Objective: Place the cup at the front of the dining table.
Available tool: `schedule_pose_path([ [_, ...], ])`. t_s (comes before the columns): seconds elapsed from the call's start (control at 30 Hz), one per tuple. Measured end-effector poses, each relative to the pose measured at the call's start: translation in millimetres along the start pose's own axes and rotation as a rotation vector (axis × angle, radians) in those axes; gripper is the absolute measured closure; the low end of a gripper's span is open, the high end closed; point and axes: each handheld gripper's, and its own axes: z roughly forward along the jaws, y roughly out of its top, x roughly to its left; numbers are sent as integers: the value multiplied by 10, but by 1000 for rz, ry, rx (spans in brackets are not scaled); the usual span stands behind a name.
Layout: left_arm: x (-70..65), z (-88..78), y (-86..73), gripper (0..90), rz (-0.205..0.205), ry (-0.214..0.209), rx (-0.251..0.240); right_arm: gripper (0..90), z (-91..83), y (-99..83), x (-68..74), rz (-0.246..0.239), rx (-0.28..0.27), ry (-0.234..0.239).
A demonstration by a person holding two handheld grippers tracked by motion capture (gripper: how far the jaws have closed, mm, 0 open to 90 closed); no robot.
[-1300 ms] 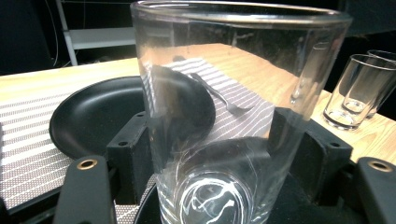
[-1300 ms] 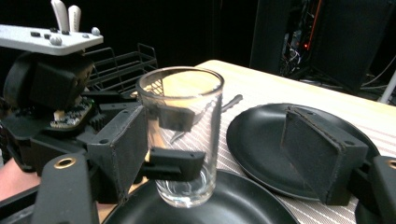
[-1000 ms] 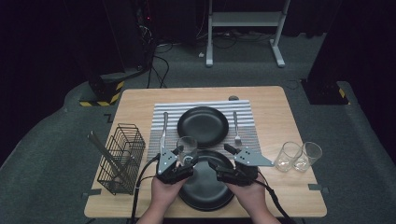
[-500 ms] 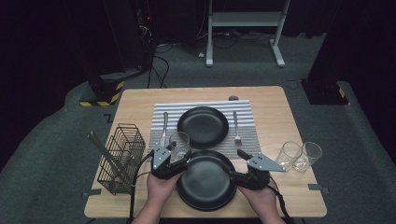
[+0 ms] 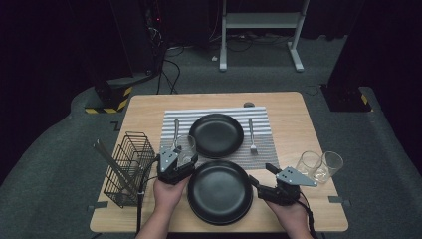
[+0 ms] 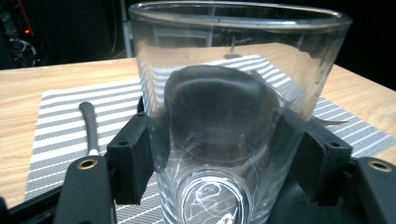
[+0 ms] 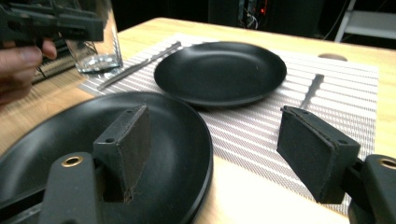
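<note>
Left hand-held gripper (image 6: 215,154), clear, upright, tapered glass (image 6: 233,93)

Wire basket (image 5: 127,167) blocks left; bare table (image 5: 293,117) right of mat (image 5: 261,149).

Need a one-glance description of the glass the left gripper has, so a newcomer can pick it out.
Start at the grey striped placemat mid-table. At its near-left corner, beside the black-handled utensil, stands a clear tapered drinking glass. Unlike the two clear glasses at the table's right edge, it sits clamped between the left gripper fingers.
</note>
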Motion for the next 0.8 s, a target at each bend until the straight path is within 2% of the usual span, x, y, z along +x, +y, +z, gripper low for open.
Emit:
schedule_pose_path([
  [0.13, 31, 48, 0, 311, -3, 16, -1, 254, -14, -83, -41, -12, 8, -18],
  [0.27, 70, 105, -3, 311, -26, 35, 3, 256, -46, -139, -63, -16, 21, -29],
  [0.4, 96, 183, -18, 311, -11, 50, 17, 259, -77, -179, -88, -10, 21, -36],
  [0.7, 162, 286, -72, 311, 7, 74, 43, 255, -3, -248, -84, -13, 57, -18],
  [0.8, 190, 324, -89, 312, -8, 74, 54, 257, 13, -265, -90, -14, 67, -16],
])
